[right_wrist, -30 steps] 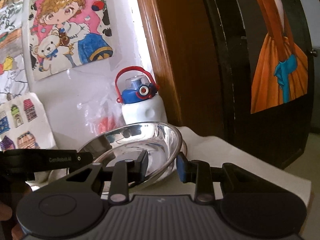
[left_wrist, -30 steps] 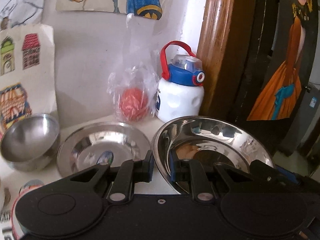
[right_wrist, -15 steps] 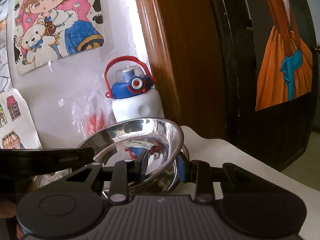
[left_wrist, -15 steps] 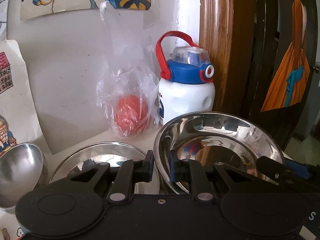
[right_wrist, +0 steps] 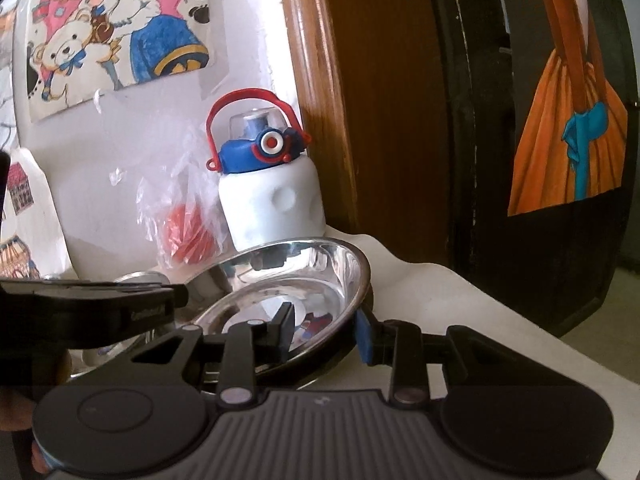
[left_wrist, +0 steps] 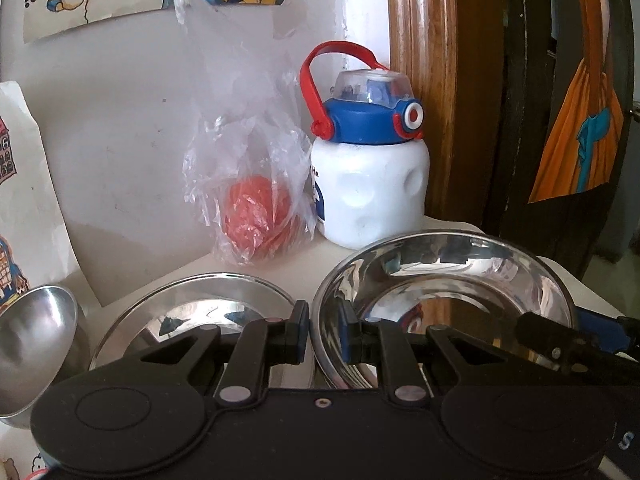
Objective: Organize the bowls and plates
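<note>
Gripping steel plate rim, L jaws clenched; R jaws released astride it, plate now lower vs 0.5 s ago.

Left gripper: matte black body, two round caps, silver pivot pins, one small central screw, blue-edged finger pads. Right gripper: black linkage arms, ribbed grey housing, silver pivots, blue pad; small pale lettering marks the left gripper's side.
</note>
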Demonstrator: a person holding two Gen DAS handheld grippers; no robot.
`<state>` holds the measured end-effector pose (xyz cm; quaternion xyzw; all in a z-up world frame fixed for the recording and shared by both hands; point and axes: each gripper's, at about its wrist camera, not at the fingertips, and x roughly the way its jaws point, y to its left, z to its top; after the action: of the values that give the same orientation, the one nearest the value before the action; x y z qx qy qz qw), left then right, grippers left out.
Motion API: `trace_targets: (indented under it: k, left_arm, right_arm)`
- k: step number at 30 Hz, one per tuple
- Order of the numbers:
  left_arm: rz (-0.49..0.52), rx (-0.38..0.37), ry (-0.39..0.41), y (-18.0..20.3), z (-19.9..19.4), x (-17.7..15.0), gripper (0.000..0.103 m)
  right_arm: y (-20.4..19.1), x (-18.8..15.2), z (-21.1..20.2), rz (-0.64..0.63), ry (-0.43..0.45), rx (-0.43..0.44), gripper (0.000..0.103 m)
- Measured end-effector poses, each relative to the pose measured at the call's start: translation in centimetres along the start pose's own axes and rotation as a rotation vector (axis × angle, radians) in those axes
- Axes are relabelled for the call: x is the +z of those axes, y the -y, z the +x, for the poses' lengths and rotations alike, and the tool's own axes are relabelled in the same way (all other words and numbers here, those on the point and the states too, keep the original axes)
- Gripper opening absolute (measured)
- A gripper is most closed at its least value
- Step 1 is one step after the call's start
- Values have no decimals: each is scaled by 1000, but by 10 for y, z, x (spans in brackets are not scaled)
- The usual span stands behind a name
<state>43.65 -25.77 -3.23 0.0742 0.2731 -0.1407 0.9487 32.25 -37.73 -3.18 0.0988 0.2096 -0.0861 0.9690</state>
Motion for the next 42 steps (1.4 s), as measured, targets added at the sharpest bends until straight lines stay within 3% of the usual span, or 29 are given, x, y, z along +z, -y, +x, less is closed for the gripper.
trace_targets:
  k: [5, 11, 13, 16, 24, 28, 37, 42]
  left_arm:
    - [8, -2, 1, 1, -2, -1, 17]
    - [-26, -21, 4, -3, -14, -1, 25]
    - [-41, -31, 1, -6, -20, -1, 42]
    - [-85, -37, 8, -14, -32, 0, 58]
    - [-134, -43, 84, -41, -83, 9, 88]
    - [-172, -50, 135, -66, -115, 10, 102]
    - [-276, -67, 178, -135, -179, 0, 102]
    - [-274, -62, 164, -167, -199, -9, 102]
  right_arm:
    - [0, 0, 0, -5, -3, 1, 39]
    - [-1, -1, -7, -15, -3, -10, 66]
    - [-2, -1, -15, -16, 10, -14, 75]
    - [-5, 0, -28, -20, 24, -15, 85]
    - [-22, 12, -83, -32, 121, -22, 102]
    - [-38, 16, -113, -36, 169, -16, 103]
    - [-82, 14, -170, -30, 247, 34, 103]
    - [-102, 7, -186, -5, 257, 64, 103]
